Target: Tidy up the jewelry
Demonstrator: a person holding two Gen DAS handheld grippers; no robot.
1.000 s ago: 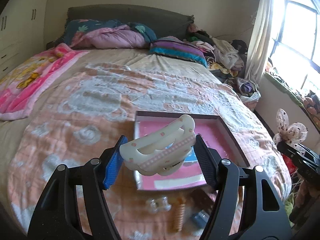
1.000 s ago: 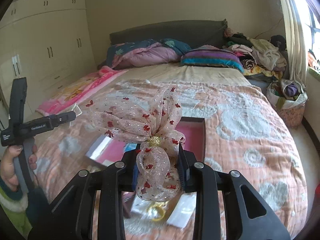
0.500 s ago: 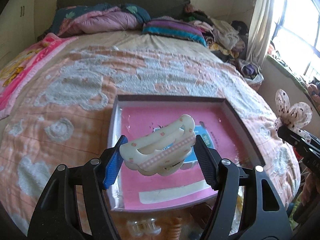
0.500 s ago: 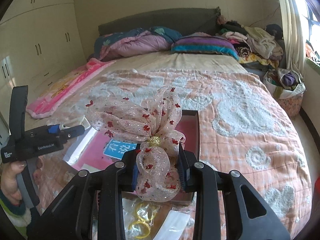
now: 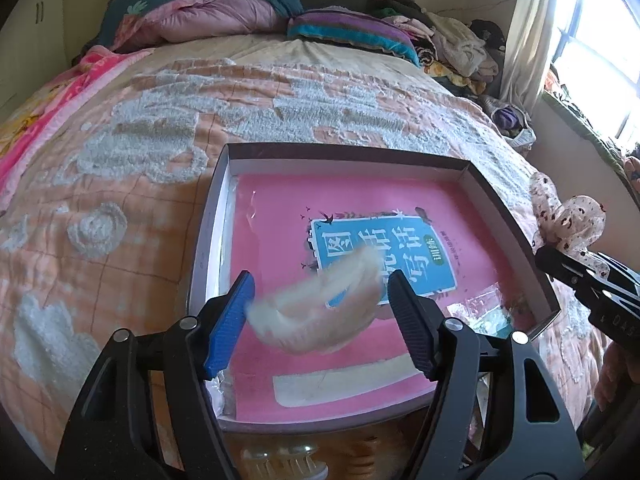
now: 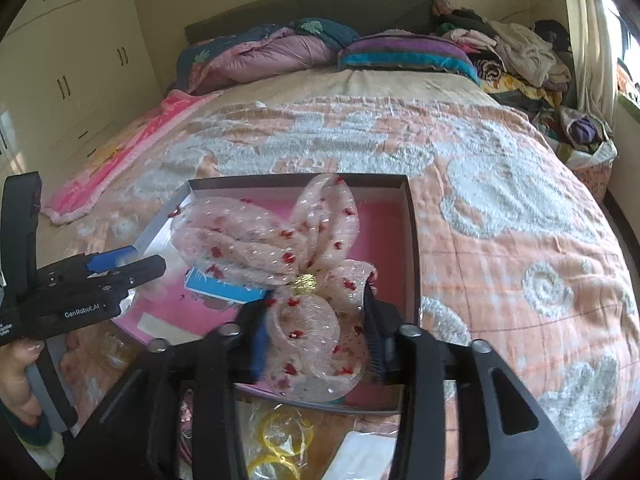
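Hovering both grippers over the shallow box (image 5: 516, 216) on the bed (image 5: 132, 184), since that box looks like the collecting spot for the accessories. My left gripper (image 5: 320, 300) sits above the box's near-left part; its jaws are spread wide and the cream hair clip (image 5: 316, 312) shows between them as a motion-blurred smear. The clip's left end seems to touch the blue pad (image 5: 230, 320), its right end stops just short of the black pad, so I judge it let go and dropping, not gripped. Blur makes exact contact hard to call. Below it lies the pink book (image 5: 280, 208) lining the box floor, where I'd expect the clip to land.

My right gripper (image 6: 316, 344) is clenched on the sheer bow (image 6: 280, 248), the one with red dots and a gold centre knot. The lower loop is pinched between the pads; the upper loops fan out forward above the jaws, over the box's right half. It's held high, probably waiting its turn so the two pieces don't collide.

Loose bits sit outside the box's near edge: yellow rings in plastic bags (image 6: 280, 440) in the right view, a clear clip (image 5: 280, 456) in the left view. Those likely go in afterwards.

Risk: the clip may bounce on the glossy cover.
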